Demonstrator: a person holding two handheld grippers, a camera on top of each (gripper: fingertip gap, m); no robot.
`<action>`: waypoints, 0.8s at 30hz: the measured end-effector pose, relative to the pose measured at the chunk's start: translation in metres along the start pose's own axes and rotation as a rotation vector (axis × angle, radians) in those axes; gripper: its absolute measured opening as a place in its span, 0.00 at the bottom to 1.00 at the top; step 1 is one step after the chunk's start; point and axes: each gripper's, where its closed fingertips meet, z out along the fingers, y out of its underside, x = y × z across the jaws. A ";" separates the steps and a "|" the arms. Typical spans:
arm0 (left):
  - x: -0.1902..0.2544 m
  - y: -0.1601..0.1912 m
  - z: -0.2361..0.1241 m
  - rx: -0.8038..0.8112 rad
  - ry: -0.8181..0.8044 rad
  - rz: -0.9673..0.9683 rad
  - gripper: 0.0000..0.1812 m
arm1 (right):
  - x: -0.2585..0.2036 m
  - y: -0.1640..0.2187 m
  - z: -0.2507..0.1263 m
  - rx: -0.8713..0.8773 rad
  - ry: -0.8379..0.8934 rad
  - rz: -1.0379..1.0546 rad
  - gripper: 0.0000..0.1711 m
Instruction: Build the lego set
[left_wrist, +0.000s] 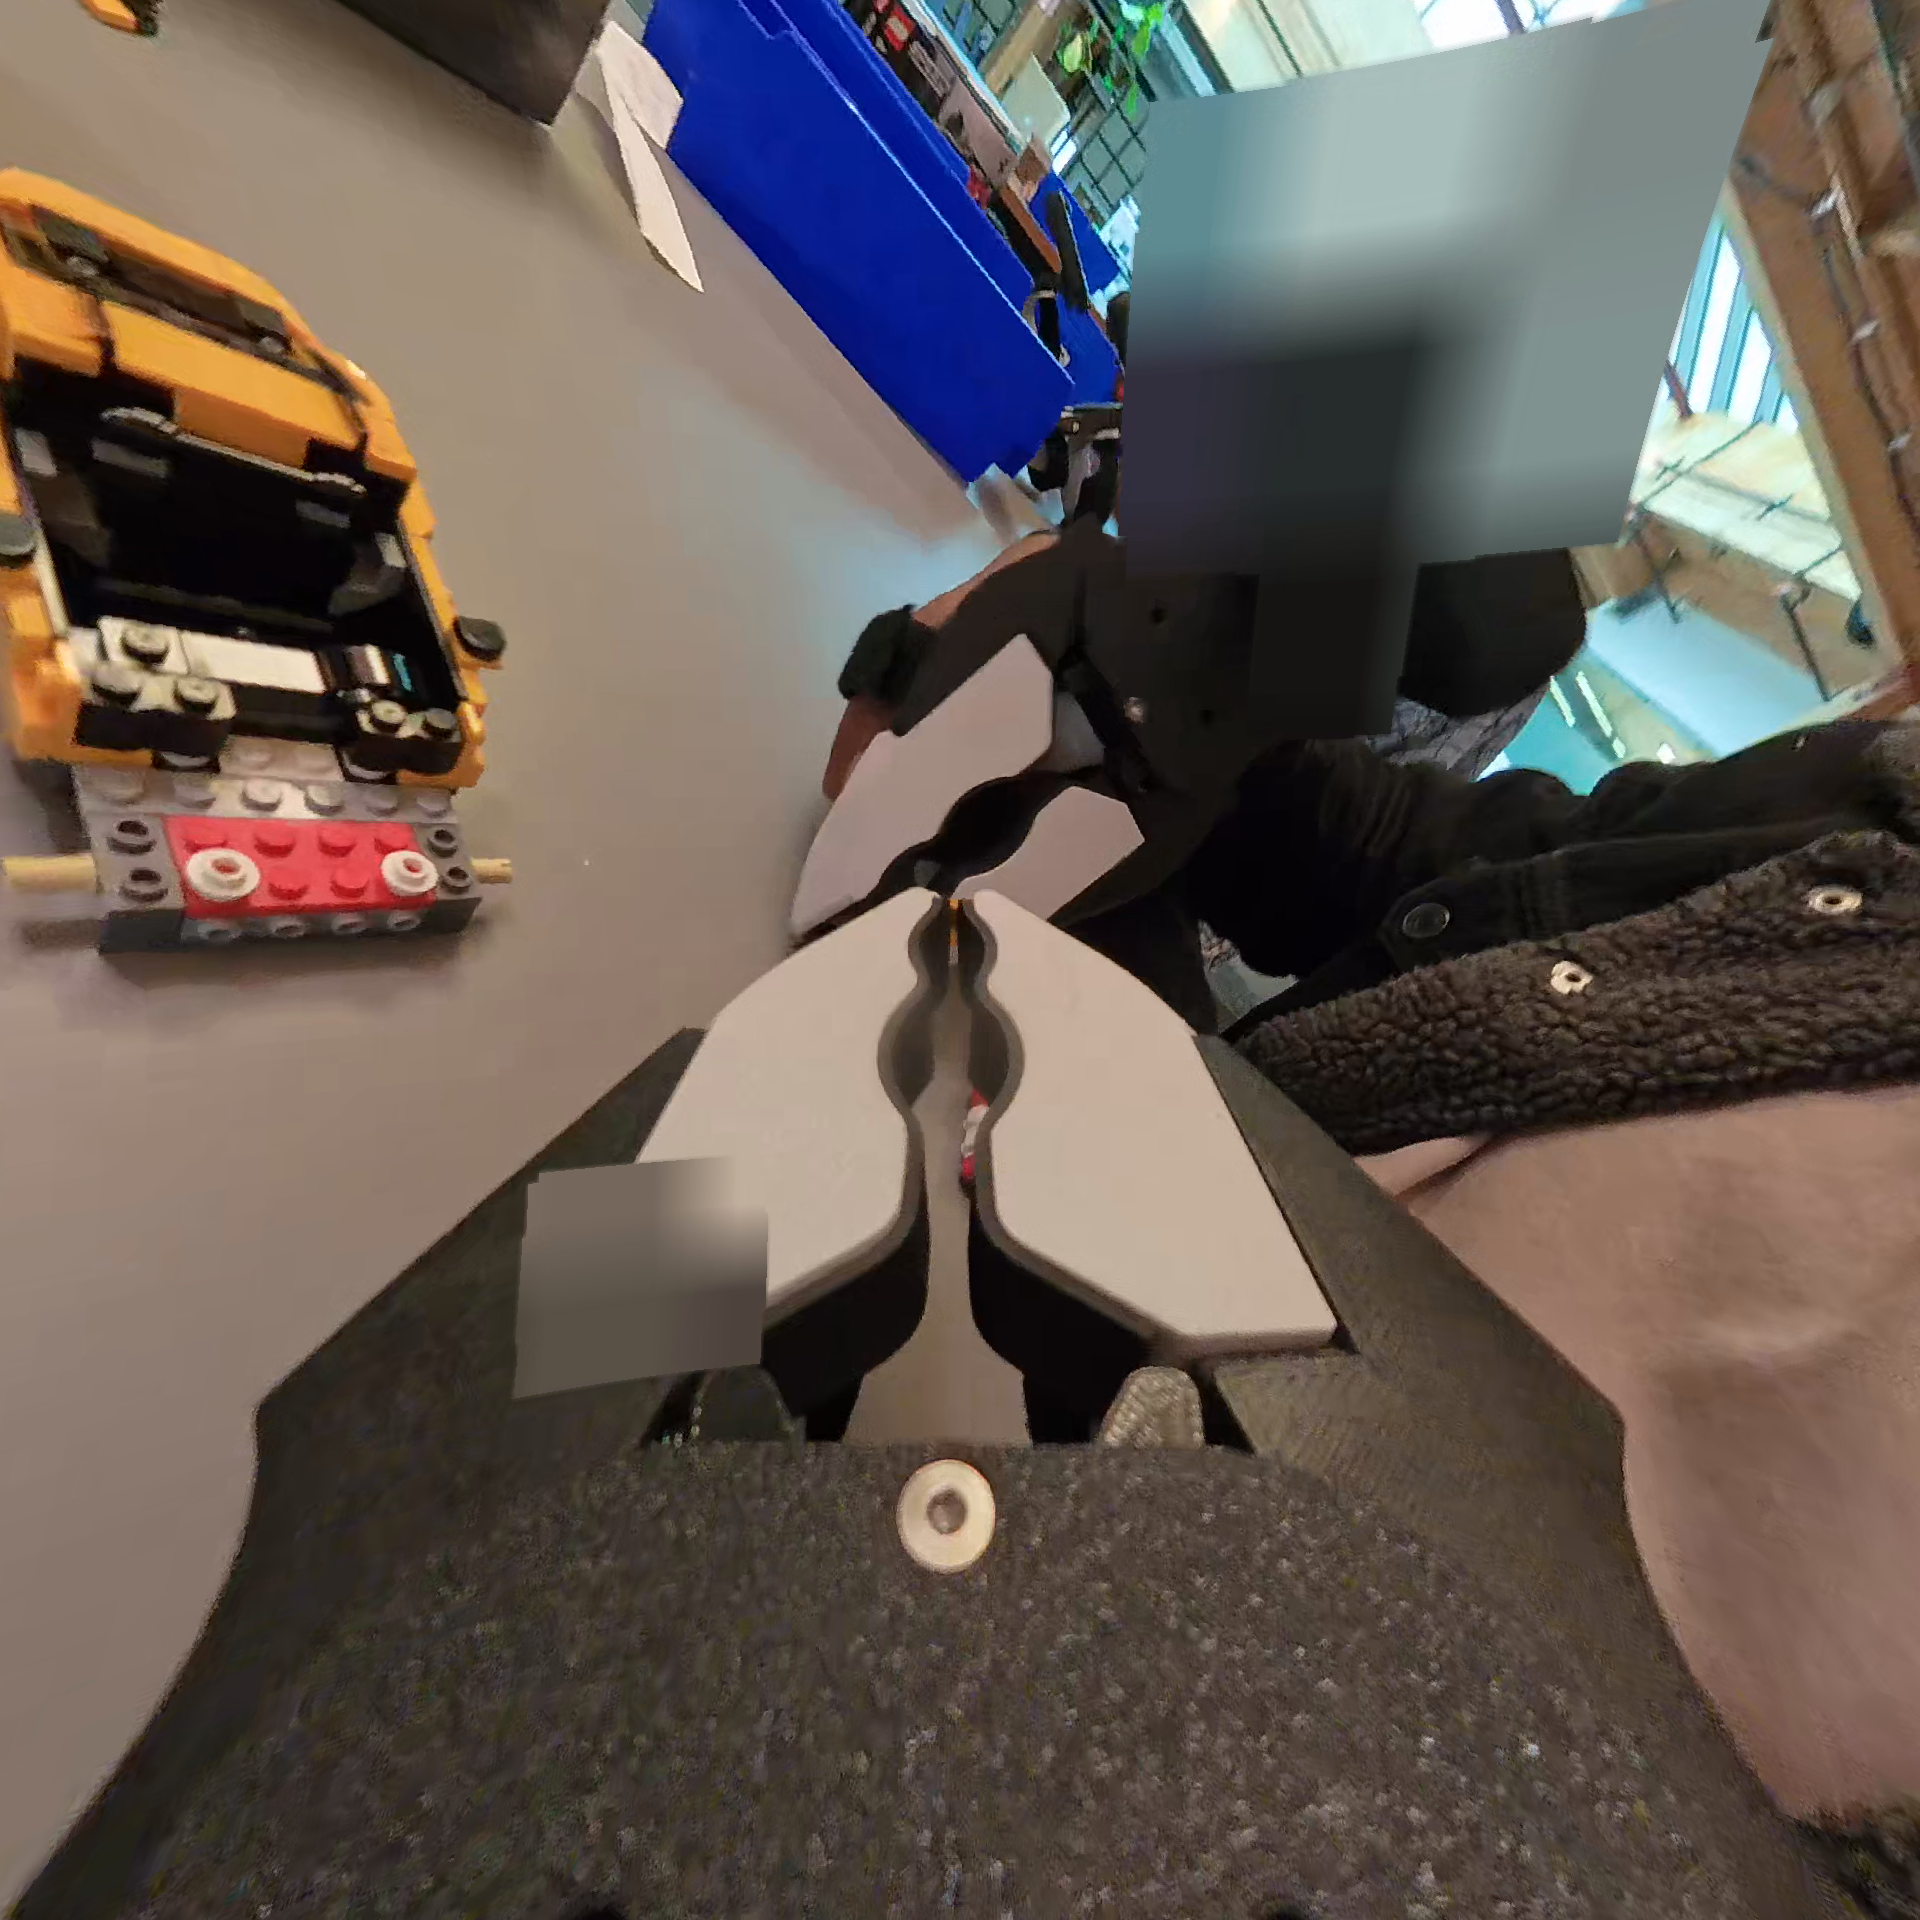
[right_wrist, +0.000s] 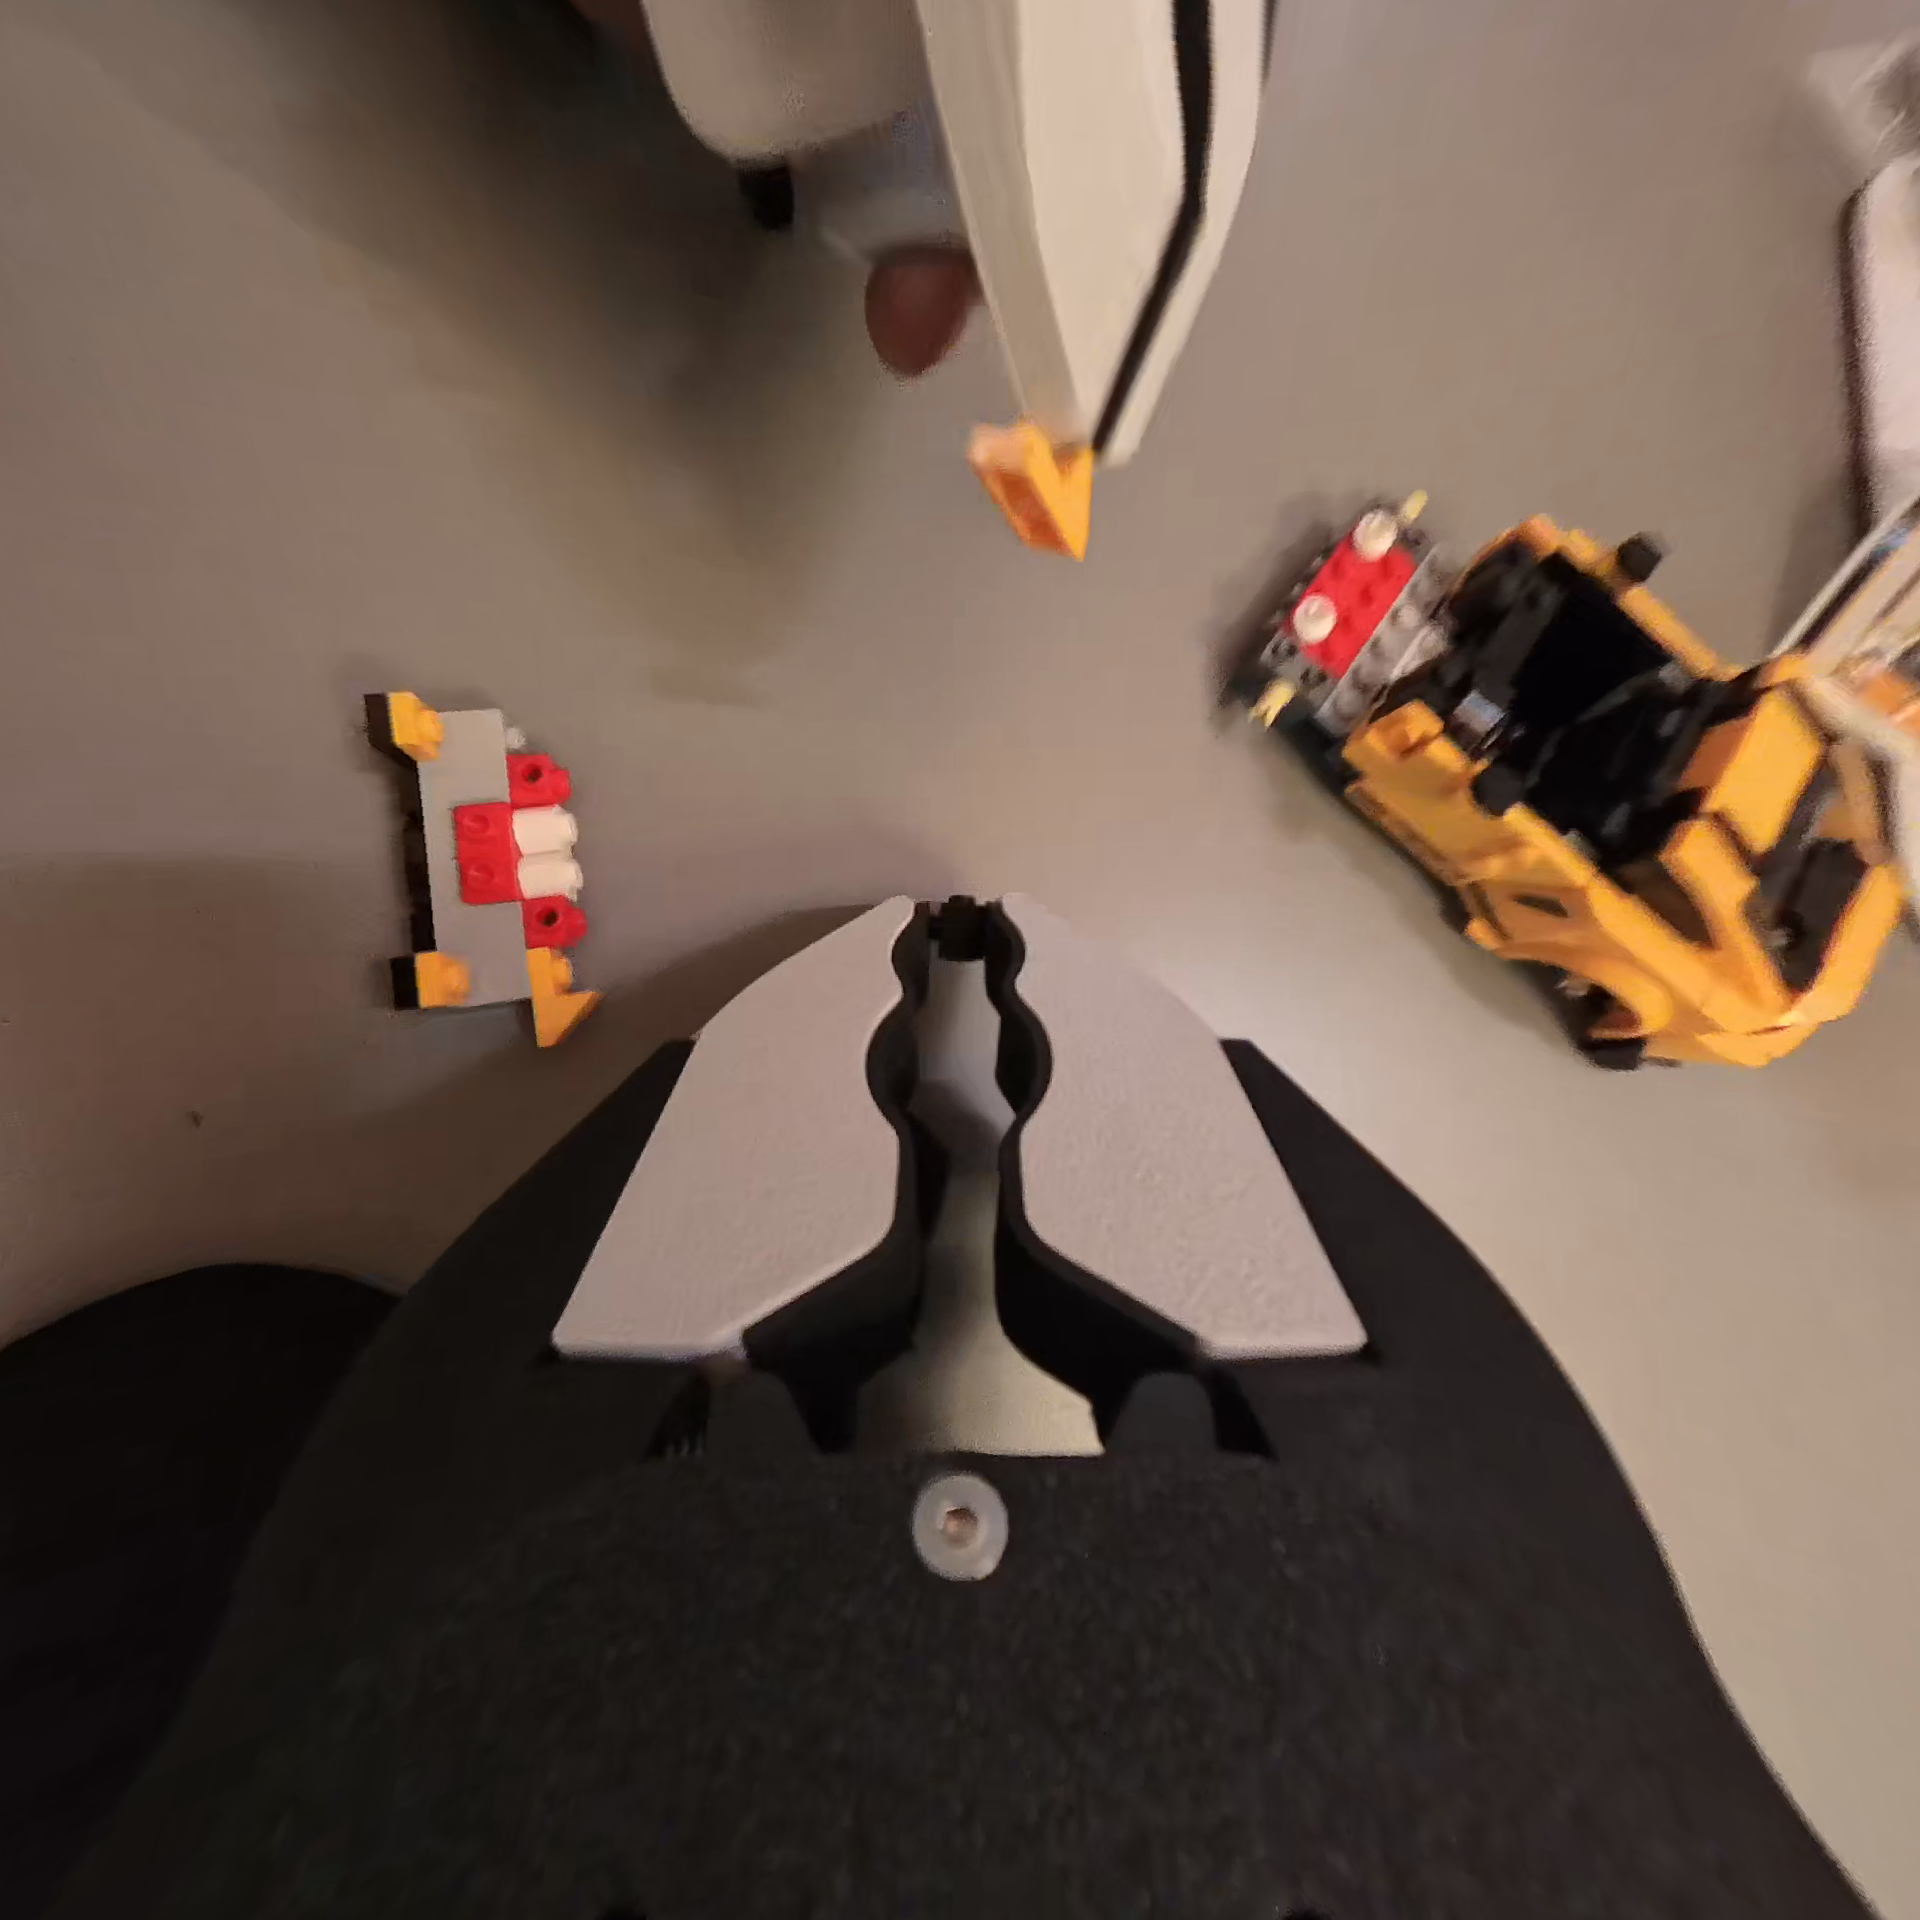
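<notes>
A grey table (right_wrist: 727, 468) carries the lego parts. The orange car body (right_wrist: 1621, 821) lies at 3 o'clock in the right wrist view, red plate end toward centre. A small grey sub-assembly (right_wrist: 483, 857) with red, white and orange bricks lies at 9 o'clock, well apart from it. The left gripper (right_wrist: 1081, 442), at 12 o'clock, is clamped on an orange wedge piece (right_wrist: 1034, 499) above the table. The right gripper (right_wrist: 958, 920) is closed on a small black piece (right_wrist: 956, 928). Blue bins (left_wrist: 862, 218) stand beyond the table.

No readable text, labels, brands or numbers anywhere, on bricks, bins or papers
</notes>
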 end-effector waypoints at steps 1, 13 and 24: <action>-0.001 -0.001 0.000 0.017 0.003 -0.037 0.00 | 0.002 -0.009 -0.004 0.063 0.027 -0.023 0.05; -0.011 -0.018 0.004 0.214 0.066 -0.425 0.00 | 0.034 -0.056 -0.032 0.197 0.583 -0.455 0.05; -0.022 -0.013 0.007 0.218 -0.006 -0.431 0.01 | 0.027 -0.043 -0.017 0.126 0.500 -0.434 0.05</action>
